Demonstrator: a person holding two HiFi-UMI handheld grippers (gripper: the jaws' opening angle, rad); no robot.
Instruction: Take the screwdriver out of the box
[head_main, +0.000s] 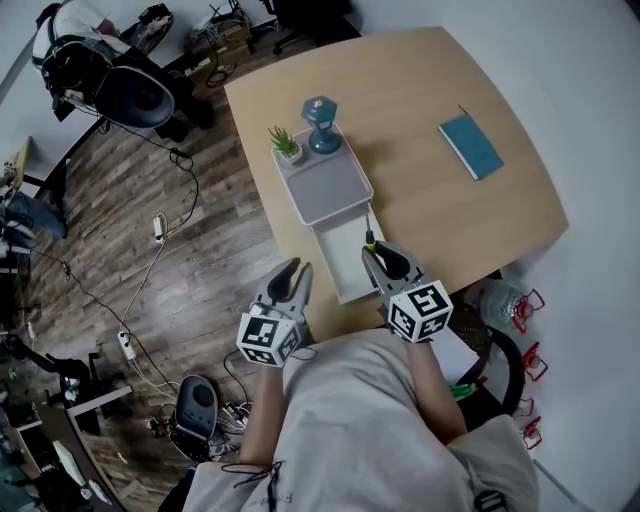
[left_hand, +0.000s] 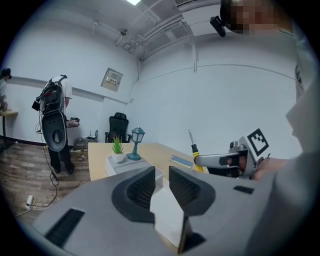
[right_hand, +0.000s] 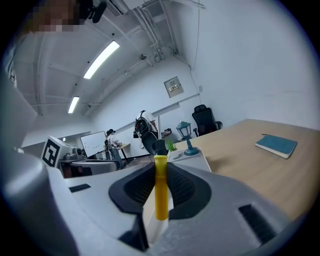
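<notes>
My right gripper is shut on the screwdriver, whose yellow handle stands upright between the pads with the black collar and metal shaft pointing up. It hangs above the open white box at the table's near edge. In the left gripper view the screwdriver sticks up from the right gripper, clear of the box. My left gripper hovers just left of the box, its jaws a little apart with nothing between them.
A grey tray behind the box carries a small potted plant and a teal lamp. A blue book lies on the wooden table at the far right. Cables and an office chair stand on the floor to the left.
</notes>
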